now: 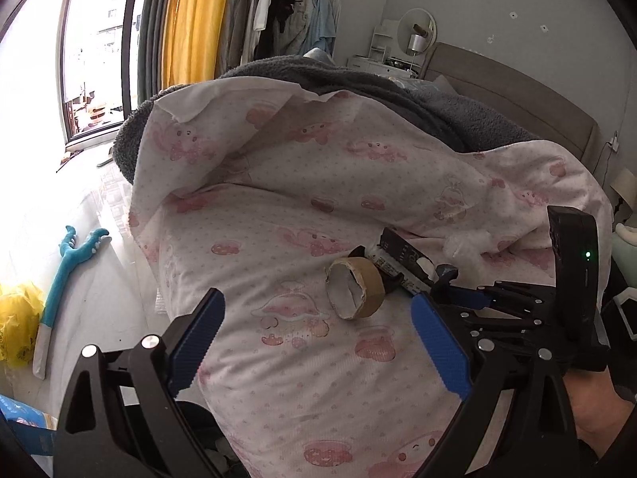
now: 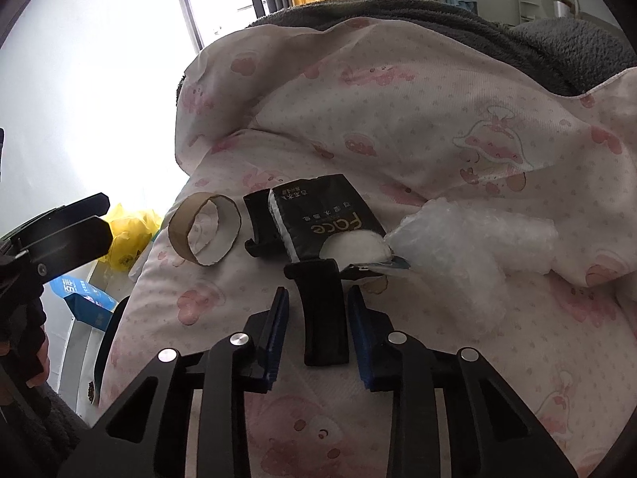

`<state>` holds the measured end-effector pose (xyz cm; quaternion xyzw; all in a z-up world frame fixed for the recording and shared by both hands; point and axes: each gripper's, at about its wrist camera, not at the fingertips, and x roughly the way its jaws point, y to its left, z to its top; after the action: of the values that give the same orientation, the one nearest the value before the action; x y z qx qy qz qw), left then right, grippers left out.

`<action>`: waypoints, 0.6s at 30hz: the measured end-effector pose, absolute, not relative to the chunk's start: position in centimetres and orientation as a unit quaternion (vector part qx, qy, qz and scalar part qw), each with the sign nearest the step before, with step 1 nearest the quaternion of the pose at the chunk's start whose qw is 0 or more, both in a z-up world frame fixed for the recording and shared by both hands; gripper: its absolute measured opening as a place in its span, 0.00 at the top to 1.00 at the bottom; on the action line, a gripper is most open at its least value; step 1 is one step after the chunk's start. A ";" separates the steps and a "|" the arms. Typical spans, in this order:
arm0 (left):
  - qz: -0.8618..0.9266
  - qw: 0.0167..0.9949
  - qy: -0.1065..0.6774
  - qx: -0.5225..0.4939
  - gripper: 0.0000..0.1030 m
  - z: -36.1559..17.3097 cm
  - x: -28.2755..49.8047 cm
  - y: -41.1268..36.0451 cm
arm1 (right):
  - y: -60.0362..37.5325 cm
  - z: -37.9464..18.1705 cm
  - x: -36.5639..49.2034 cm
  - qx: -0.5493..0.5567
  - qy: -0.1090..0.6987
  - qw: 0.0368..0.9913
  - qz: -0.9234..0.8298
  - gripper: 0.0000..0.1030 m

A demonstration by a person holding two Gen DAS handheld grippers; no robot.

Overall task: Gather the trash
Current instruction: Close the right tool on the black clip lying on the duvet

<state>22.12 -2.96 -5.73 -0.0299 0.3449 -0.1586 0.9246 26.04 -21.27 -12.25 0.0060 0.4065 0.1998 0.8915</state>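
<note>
A brown cardboard tape core (image 1: pixel 355 287) (image 2: pixel 205 229) lies on the pink-patterned quilt (image 1: pixel 302 207). Beside it lie a black "Face" tissue pack (image 2: pixel 324 217) (image 1: pixel 402 265), two black plastic clips (image 2: pixel 260 225) (image 2: pixel 322 312) and a crumpled clear plastic wrap (image 2: pixel 469 251). My left gripper (image 1: pixel 318 334) is open just short of the tape core, which sits between its blue fingertips and ahead of them. My right gripper (image 2: pixel 320 318) has its blue pads on either side of the nearer black clip, with small gaps showing. In the left wrist view the right gripper (image 1: pixel 473 298) reaches in from the right.
A grey fleece blanket (image 1: pixel 458 111) tops the quilt. On the floor to the left are a yellow plastic bag (image 1: pixel 18 318) (image 2: pixel 127 239), a blue plush toy (image 1: pixel 67 275) and a blue box (image 2: pixel 85 298). A window, curtains and hanging clothes are behind.
</note>
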 end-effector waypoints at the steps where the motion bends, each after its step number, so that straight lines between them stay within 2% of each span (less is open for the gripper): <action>1: -0.160 0.924 0.346 -0.029 0.07 -5.9 22.3 -3.3 | -21.3 -12.3 26.1 0.006 0.407 0.891 0.200 0.75; 5: -0.163 0.924 0.344 -0.024 0.07 -6.2 22.5 -4.2 | -21.5 -12.1 26.0 0.010 0.406 0.890 0.209 0.79; 15: -0.156 0.927 0.340 -0.005 0.08 -7.3 23.6 -6.8 | -23.1 -11.3 25.2 0.034 0.397 0.892 0.214 0.80; 18: -0.153 0.927 0.343 -0.001 0.15 -7.6 23.9 -7.2 | -23.8 -11.2 25.0 0.038 0.394 0.893 0.214 0.80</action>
<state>23.94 -7.21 -7.59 -0.0006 0.3427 -0.1526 0.9270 24.96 -23.76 -11.18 0.0376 0.3942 0.2142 0.8929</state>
